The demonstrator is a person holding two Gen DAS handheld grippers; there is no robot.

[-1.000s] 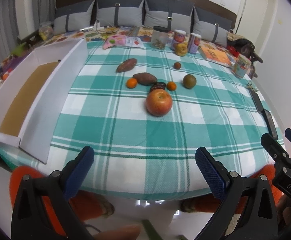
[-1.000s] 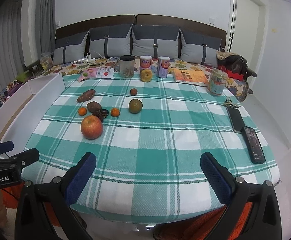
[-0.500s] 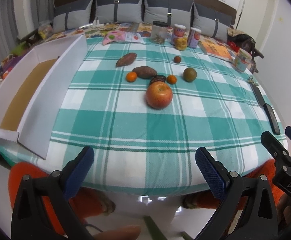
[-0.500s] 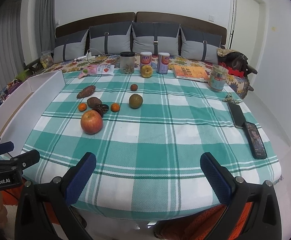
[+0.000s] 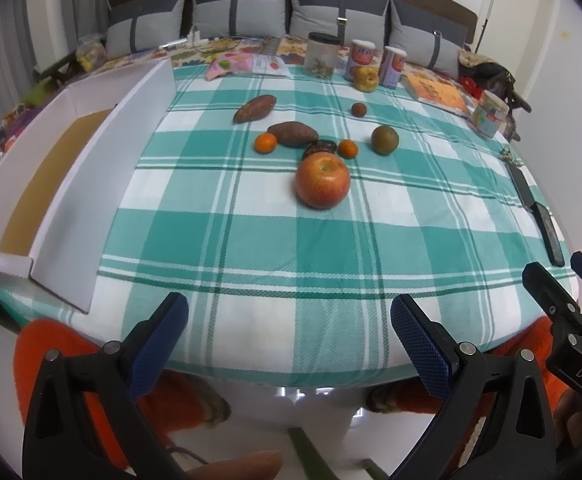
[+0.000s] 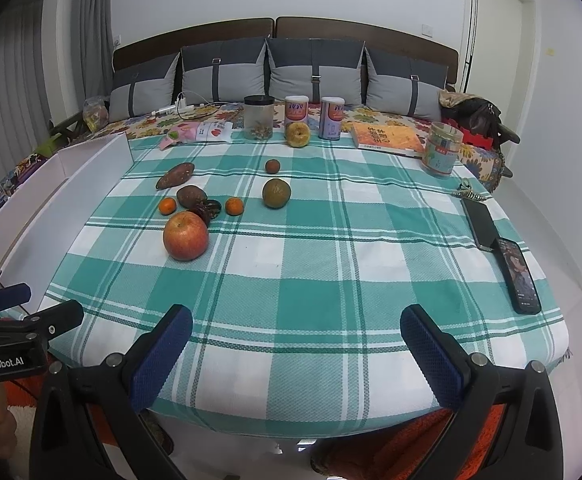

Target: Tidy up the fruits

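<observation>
Both the left gripper [image 5: 289,322] and the right gripper [image 6: 296,328] hang at the near edge of the surface [image 6: 311,292] with fingers spread wide and empty. The apple [image 5: 322,180] sits well ahead among smaller fruit. It looks firm, heavy and smooth, so it is probably best pinched across its widest middle.
</observation>
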